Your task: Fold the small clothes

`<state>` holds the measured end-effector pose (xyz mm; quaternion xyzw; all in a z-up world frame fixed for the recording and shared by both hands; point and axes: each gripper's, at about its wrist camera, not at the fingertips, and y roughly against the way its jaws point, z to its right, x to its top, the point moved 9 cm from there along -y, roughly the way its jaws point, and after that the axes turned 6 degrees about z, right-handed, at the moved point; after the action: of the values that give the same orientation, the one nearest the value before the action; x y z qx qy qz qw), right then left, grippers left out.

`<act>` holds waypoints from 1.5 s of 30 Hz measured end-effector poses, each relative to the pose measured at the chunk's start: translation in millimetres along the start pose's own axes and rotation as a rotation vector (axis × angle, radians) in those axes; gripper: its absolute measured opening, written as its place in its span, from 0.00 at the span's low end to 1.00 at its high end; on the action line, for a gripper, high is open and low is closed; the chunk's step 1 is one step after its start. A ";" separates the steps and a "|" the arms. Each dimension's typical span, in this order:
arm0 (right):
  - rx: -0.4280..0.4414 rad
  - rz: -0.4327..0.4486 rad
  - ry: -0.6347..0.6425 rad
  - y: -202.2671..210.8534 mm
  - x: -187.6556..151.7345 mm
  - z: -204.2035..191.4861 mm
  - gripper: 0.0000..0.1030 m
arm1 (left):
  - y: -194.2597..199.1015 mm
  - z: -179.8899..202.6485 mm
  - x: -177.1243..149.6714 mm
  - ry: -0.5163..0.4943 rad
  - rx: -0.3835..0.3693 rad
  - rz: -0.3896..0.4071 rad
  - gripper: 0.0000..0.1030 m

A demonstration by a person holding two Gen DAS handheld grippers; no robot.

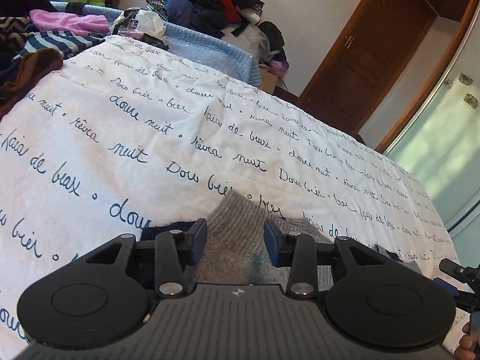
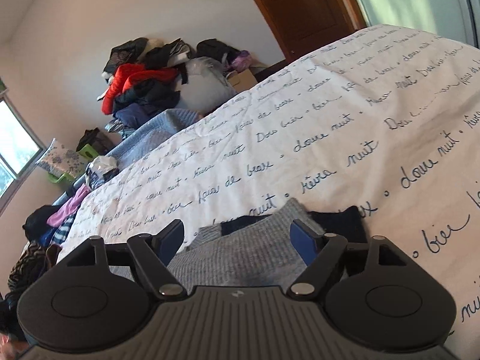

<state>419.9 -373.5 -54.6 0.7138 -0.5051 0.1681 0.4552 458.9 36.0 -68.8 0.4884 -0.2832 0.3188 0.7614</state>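
Both grippers hang low over a grey knit garment [image 1: 237, 228] lying on a bed's white cover [image 1: 126, 138] printed with dark handwriting. Left gripper [image 1: 235, 237]: its jaws stand apart, the blue pads [image 1: 200, 237] clear of the knit, which shows between and below them without being pinched. Right gripper [image 2: 237, 241]: its jaws are spread wider, with the same grey knit [image 2: 240, 258] under them and a dark navy part [image 2: 339, 222] of the clothing lying just beyond, on the cover. In the left view the tip of the other gripper [image 1: 450, 270] shows at the right edge, near the garment's far end. At the far end of the bed sits a heap of clothes [image 1: 39, 36], pink, striped and brown, and beyond it a pile with a red jacket [image 2: 132, 84] against the wall, beside a brown door [image 1: 375, 39].
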 end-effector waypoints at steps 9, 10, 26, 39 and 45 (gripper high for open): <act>-0.114 -0.040 0.074 -1.8 -25.1 -1.3 0.77 | 45.8 11.2 -12.2 -0.169 0.106 0.059 0.76; -0.109 -0.033 0.097 3.0 -26.3 -6.8 0.77 | 48.8 13.1 -14.3 -0.186 0.117 0.061 0.77; 0.041 -0.033 0.332 65.8 -76.7 -93.1 0.88 | 79.0 19.1 -44.2 -0.334 0.211 0.063 0.86; 0.081 -0.056 0.366 97.0 -124.4 -106.5 0.88 | 107.3 10.7 -63.6 -0.321 0.234 0.075 0.89; 0.078 -0.058 0.445 113.9 -150.3 -113.0 0.88 | 126.1 -3.1 -78.7 -0.334 0.243 0.077 0.89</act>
<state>280.0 -204.2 -45.3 0.6903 -0.3645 0.3276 0.5322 313.1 62.8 -57.3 0.6116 -0.3835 0.2941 0.6264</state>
